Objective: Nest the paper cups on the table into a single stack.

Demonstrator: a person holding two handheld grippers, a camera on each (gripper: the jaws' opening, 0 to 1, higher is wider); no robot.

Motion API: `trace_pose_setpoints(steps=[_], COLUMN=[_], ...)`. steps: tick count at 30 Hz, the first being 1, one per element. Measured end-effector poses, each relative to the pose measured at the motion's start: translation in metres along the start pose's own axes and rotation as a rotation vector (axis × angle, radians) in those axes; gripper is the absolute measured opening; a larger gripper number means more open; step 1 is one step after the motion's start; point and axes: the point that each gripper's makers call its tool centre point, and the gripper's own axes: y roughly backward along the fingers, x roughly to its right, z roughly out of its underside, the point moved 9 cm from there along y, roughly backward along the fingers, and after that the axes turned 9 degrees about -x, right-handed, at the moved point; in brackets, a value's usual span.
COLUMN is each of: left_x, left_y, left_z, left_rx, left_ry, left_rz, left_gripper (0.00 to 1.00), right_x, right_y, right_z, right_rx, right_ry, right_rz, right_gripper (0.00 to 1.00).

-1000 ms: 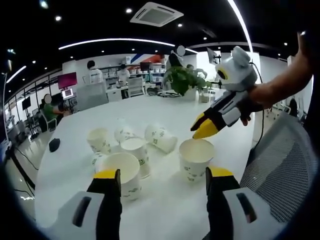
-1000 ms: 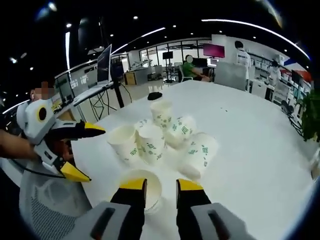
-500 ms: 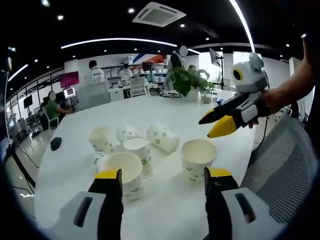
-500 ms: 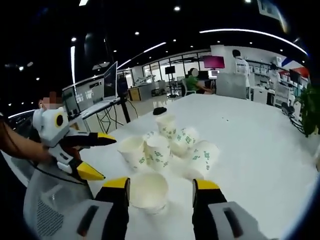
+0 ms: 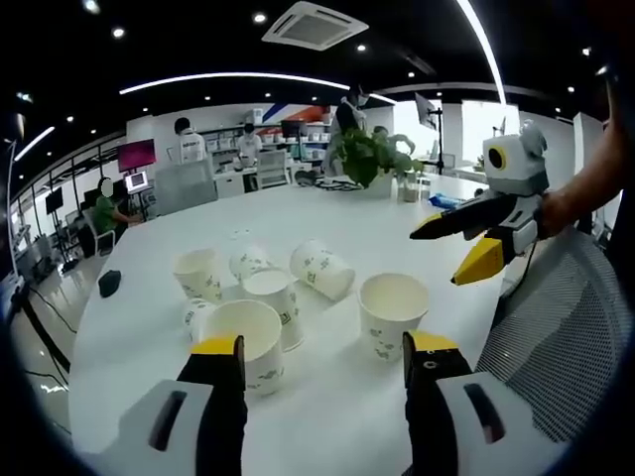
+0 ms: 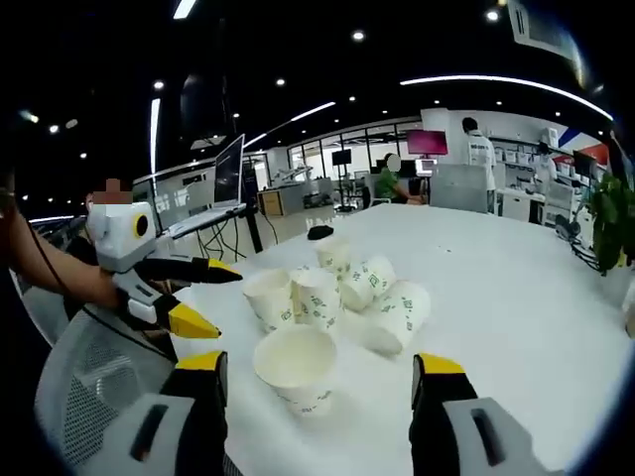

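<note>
A cluster of white paper cups with green printed motifs is sitting on the round white bench [image 5: 327,397]. In the left gripper view, the left claw [image 5: 319,347] is spread wide with nothing between its yellow-tipped jaws, hovering just above the bench's near edge. Just beyond it, one upright paper cup [image 5: 393,314] is standing apart from the rest, near the right jaw, while another upright cup [image 5: 244,343] is standing close to the left jaw. Behind them, a toppled cup [image 5: 321,270] is lying on its side among several more. The right claw [image 5: 465,247] is hanging in the air to the right, jaws parted and empty. In the right gripper view, the right claw [image 6: 317,367] is framing the lone upright cup [image 6: 297,368], not touching it. A grey mesh chair back [image 5: 566,327] is standing beside the bench.
</note>
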Motion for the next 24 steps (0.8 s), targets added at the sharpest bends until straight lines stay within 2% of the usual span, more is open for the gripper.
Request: trace_pose_setpoints(steps=[5, 8, 19, 24], left_x=[0.001, -0.002, -0.020, -0.028], left_y=[-0.001, -0.003, -0.007, -0.014], left_z=[-0.002, -0.002, -0.007, -0.011], left_rx=[-0.005, -0.007, -0.024, -0.045], left_ry=[-0.022, -0.031, -0.058, -0.088], left_rz=[0.002, 0.001, -0.002, 0.010], left_gripper=[0.61, 0.58, 0.49, 0.42], right_x=[-0.002, -0.001, 0.002, 0.001], right_y=[0.005, 0.007, 0.008, 0.008], right_z=[0.004, 0.005, 0.009, 0.008], right_rx=[0.010, 0.018, 0.021, 0.024], right_ry=[0.035, 0.023, 0.000, -0.008], right_rz=[0.021, 0.021, 0.033, 0.038], right_gripper=[0.83, 0.84, 0.84, 0.83])
